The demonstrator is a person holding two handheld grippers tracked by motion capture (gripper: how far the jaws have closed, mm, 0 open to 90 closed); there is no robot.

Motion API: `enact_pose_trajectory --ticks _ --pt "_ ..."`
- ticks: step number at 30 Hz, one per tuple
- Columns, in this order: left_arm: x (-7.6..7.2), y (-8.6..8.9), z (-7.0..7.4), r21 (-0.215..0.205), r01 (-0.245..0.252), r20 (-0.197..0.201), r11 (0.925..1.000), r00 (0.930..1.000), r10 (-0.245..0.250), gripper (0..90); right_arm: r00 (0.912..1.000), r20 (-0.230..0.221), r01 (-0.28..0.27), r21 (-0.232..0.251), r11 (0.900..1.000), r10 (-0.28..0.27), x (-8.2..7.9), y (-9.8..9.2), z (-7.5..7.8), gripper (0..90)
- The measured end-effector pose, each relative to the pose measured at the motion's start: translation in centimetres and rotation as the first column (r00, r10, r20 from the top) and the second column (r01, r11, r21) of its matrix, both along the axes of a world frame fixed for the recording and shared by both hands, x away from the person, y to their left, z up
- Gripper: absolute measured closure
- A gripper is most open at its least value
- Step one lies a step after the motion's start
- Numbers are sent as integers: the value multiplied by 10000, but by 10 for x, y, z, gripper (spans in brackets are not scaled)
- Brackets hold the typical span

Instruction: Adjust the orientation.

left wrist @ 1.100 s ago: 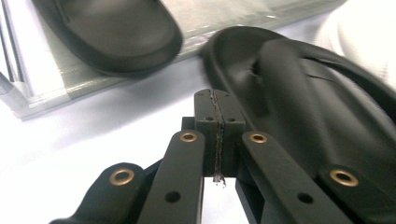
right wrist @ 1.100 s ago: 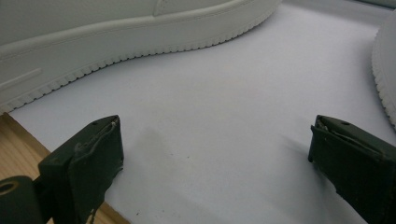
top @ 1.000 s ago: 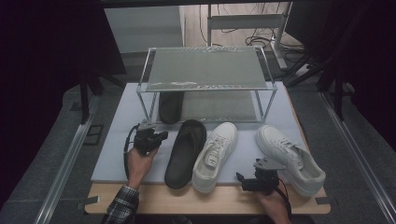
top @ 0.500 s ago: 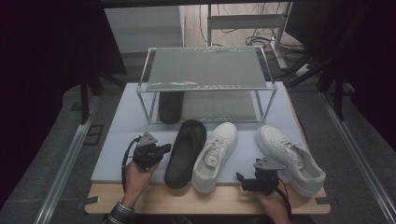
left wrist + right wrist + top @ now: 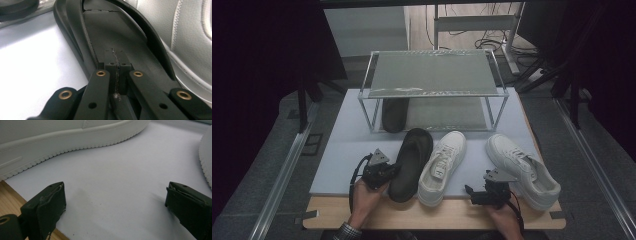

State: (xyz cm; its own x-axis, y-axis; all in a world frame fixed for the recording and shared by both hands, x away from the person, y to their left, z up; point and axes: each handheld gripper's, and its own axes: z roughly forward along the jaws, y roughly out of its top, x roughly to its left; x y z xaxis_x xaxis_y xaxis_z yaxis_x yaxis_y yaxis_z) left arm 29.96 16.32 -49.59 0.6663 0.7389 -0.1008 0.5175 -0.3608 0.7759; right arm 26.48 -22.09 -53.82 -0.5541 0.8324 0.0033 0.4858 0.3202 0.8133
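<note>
A black slipper [image 5: 412, 155] lies on the white mat [image 5: 347, 150], toe pointing away. My left gripper [image 5: 392, 169] is shut and reaches in from the slipper's left side. In the left gripper view the closed tips [image 5: 115, 56] sit over the slipper's footbed [image 5: 125, 32], with nothing visible between the pads. A white sneaker [image 5: 442, 165] lies right beside the slipper. My right gripper [image 5: 472, 194] stands open near the front edge, between that sneaker [image 5: 50, 135] and a second white sneaker [image 5: 522, 170]. Bare mat lies between its fingers [image 5: 115, 192].
A metal two-level rack [image 5: 432, 72] stands at the back of the mat, and a second black slipper [image 5: 393, 114] rests on its lower level. A wooden table edge [image 5: 432, 215] runs along the front. Dark floor and metal rails flank the table.
My left gripper has moved right and slightly down, from beside the black slipper to over its footbed. The right gripper has stayed put.
</note>
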Motion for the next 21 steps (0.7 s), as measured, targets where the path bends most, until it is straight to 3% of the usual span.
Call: enact_pose_trajectory --ticks 13,21 --pt "14 19 -3 155 -833 53 9964 9965 832 893 10000 6 3 -3 10000 -3 0 0 0 32" --pt "11 23 6 -27 -889 179 9960 9959 889 882 10000 6 2 -3 10000 -2 0 0 0 32"
